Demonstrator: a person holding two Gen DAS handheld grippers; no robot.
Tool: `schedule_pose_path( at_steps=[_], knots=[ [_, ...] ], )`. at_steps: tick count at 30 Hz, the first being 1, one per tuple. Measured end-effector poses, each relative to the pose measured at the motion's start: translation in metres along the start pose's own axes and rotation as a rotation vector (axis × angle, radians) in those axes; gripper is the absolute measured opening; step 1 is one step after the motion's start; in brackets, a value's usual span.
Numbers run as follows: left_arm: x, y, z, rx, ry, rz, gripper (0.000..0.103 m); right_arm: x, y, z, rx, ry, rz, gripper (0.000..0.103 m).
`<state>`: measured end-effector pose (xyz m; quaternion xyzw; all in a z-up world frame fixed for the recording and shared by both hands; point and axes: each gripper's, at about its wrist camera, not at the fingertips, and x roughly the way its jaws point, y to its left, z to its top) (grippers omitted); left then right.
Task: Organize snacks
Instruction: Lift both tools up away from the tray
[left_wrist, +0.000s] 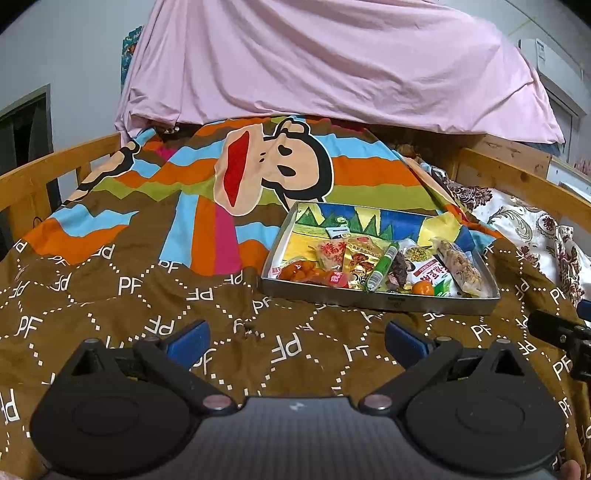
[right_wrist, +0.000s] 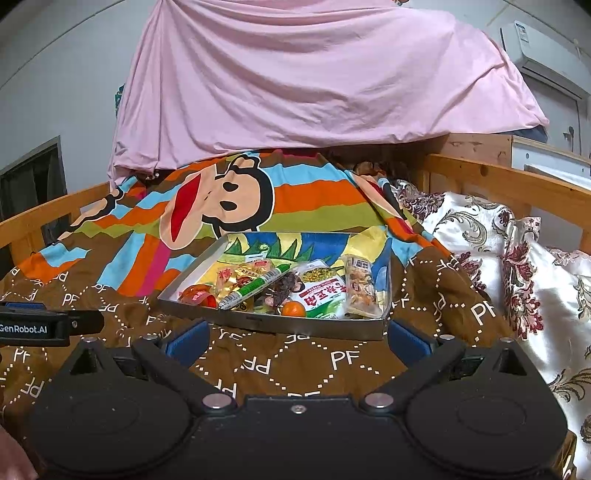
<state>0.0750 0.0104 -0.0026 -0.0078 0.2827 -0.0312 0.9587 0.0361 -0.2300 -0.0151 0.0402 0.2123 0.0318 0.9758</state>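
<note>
A shallow metal tray (left_wrist: 380, 301) (right_wrist: 273, 325) with a colourful drawn lining lies on the brown quilt. It holds several snack packets: a green tube (left_wrist: 382, 266) (right_wrist: 255, 288), a nut bar (left_wrist: 460, 266) (right_wrist: 360, 286), a red-and-green packet (right_wrist: 323, 297), a gold packet (left_wrist: 360, 260) and a small orange (left_wrist: 422, 288) (right_wrist: 294, 309). My left gripper (left_wrist: 297, 341) is open and empty over the quilt, left of and before the tray. My right gripper (right_wrist: 297, 339) is open and empty just before the tray's near wall.
The brown "PF" quilt (left_wrist: 147, 295) with a monkey print covers the bed. Wooden bed rails (left_wrist: 40, 177) (right_wrist: 517, 184) run along both sides. A floral silk blanket (right_wrist: 517, 277) lies to the right. A pink sheet (left_wrist: 332, 62) hangs behind.
</note>
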Motion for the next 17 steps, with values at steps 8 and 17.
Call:
schedule_pose_path(
  at_steps=[8,17],
  knots=[
    [-0.0005,0.0000,-0.0014,0.005,-0.006,-0.003,0.103,0.0022,0.0000,-0.0003,0.000,0.010,0.005,0.102],
    [-0.0002,0.0004,-0.0026,0.006,-0.003,-0.003,0.103,0.0035,0.0005,-0.0008,-0.002,0.017,0.008,0.102]
  ],
)
